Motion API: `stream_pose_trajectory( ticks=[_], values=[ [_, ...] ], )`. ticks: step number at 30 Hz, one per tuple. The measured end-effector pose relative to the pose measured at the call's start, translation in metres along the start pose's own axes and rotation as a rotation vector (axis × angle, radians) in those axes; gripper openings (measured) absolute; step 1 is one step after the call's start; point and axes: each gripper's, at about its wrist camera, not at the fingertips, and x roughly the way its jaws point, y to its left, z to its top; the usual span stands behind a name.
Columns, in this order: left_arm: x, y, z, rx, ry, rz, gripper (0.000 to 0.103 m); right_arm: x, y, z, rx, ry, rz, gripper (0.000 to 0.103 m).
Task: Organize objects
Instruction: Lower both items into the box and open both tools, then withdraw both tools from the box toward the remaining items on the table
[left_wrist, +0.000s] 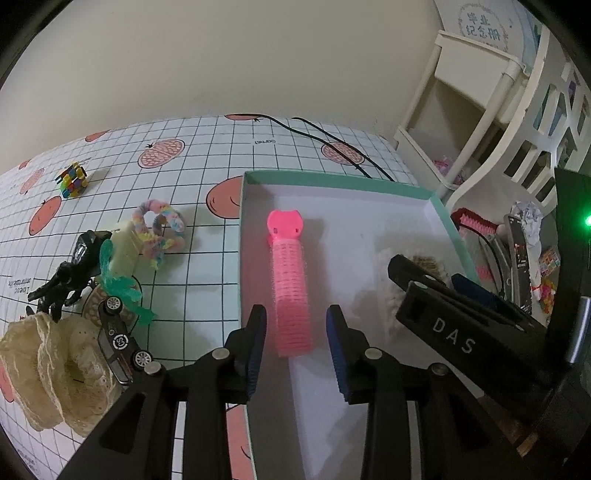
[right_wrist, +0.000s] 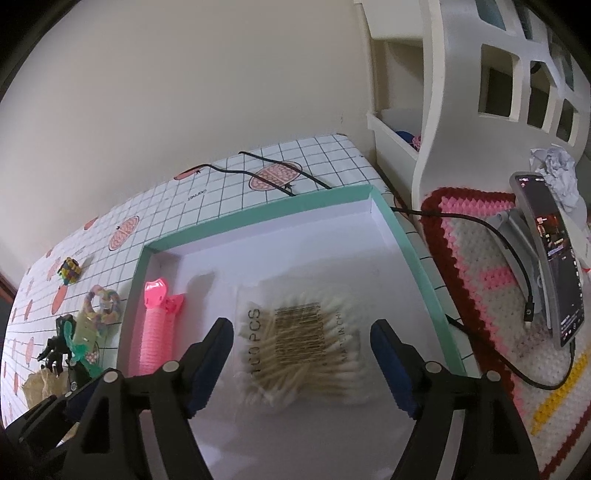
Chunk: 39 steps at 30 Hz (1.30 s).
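The left gripper (left_wrist: 295, 343) fills the bottom of the left wrist view and points forward and downward. Its two black jaws with blue pads stand a little apart and the pads press on nothing. The right gripper (right_wrist: 301, 363) takes the bottom of the right wrist view, also tilted downward, with its jaws spread wide and nothing clamped between them. In the left wrist view its black body enters from the lower right, near the left one.
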Motion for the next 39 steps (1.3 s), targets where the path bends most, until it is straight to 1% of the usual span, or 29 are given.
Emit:
stream_pose_trajectory(
  ticks=[6,8,9,12,13,16,18,21,23,25,29,32,33,34,35,39],
  values=[
    [-0.013,0.004,0.007,-0.018,-0.05,0.006,0.034,-0.01,-0.006,0.004,0.02,-0.046,0.009,0.08],
    [-0.018,0.008,0.01,-0.034,-0.069,0.019,0.044,-0.011,-0.008,0.005,0.031,-0.052,0.013,0.08],
    [-0.02,0.01,0.011,-0.041,-0.079,0.022,0.052,-0.011,-0.009,0.005,0.036,-0.049,0.018,0.08],
    [-0.026,0.017,0.014,-0.062,-0.107,0.034,0.057,-0.008,-0.009,0.005,0.024,-0.031,0.025,0.08],
    [-0.027,0.02,0.016,-0.066,-0.109,0.034,0.061,-0.007,-0.007,0.004,0.015,-0.026,0.022,0.08],
    [-0.027,0.026,0.017,-0.086,-0.109,0.04,0.069,-0.005,-0.006,0.003,0.005,-0.02,0.028,0.081],
    [-0.026,0.03,0.018,-0.101,-0.102,0.053,0.071,-0.004,-0.006,0.002,0.004,-0.018,0.033,0.088],
    [-0.026,0.034,0.018,-0.114,-0.107,0.065,0.073,-0.004,-0.005,0.001,0.0,-0.019,0.032,0.09],
    [-0.026,0.037,0.018,-0.12,-0.112,0.061,0.078,-0.004,-0.005,0.001,-0.002,-0.022,0.032,0.092],
    [-0.028,0.038,0.018,-0.126,-0.123,0.07,0.087,-0.005,-0.006,0.001,-0.003,-0.026,0.033,0.096],
    [-0.031,0.041,0.018,-0.125,-0.142,0.08,0.088,-0.005,-0.007,0.001,0.0,-0.029,0.033,0.1],
    [-0.032,0.042,0.017,-0.126,-0.152,0.088,0.089,-0.005,-0.007,0.001,-0.002,-0.028,0.036,0.102],
    [-0.032,0.043,0.017,-0.128,-0.155,0.09,0.091,-0.005,-0.007,0.001,-0.004,-0.028,0.036,0.103],
    [-0.032,0.044,0.017,-0.129,-0.157,0.093,0.1,-0.005,-0.006,0.001,-0.006,-0.03,0.037,0.103],
    [-0.032,0.044,0.018,-0.13,-0.161,0.096,0.103,-0.005,-0.006,0.001,-0.009,-0.03,0.037,0.103],
    [-0.034,0.044,0.019,-0.125,-0.176,0.103,0.103,-0.004,-0.004,0.001,-0.022,-0.027,0.042,0.103]
  ],
)
